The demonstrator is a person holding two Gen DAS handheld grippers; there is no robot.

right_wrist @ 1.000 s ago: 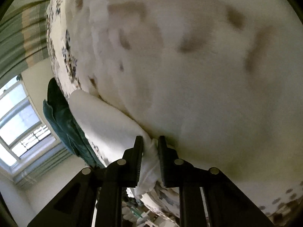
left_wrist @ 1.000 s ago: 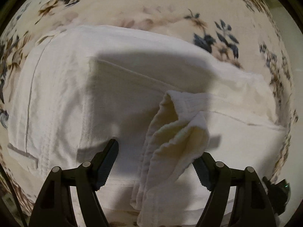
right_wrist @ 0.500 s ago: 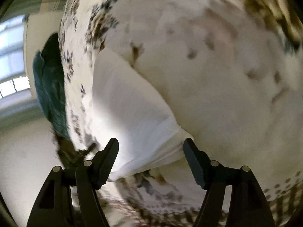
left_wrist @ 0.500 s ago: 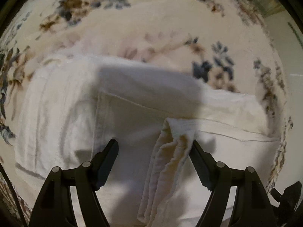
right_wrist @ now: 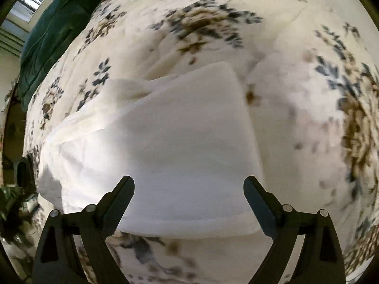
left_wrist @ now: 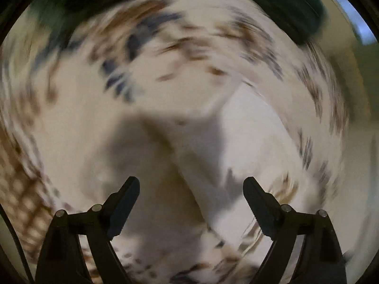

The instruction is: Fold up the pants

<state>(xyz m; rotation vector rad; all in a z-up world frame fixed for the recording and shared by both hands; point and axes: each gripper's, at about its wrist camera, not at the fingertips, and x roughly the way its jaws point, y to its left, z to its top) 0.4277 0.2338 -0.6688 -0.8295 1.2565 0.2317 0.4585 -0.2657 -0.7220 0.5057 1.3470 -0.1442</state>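
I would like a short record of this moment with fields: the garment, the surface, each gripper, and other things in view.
garment: white pants, folded into a compact stack, lying flat
surface: floral bedspread, cream with blue and brown flowers
left gripper: jaws opening, nothing between them; view strongly blurred
right gripper: jaws opening, above the pants, not gripping them
other things: dark green cushion at the bed's far edge; window behind it
fold state: looks finished, though this is a judgement
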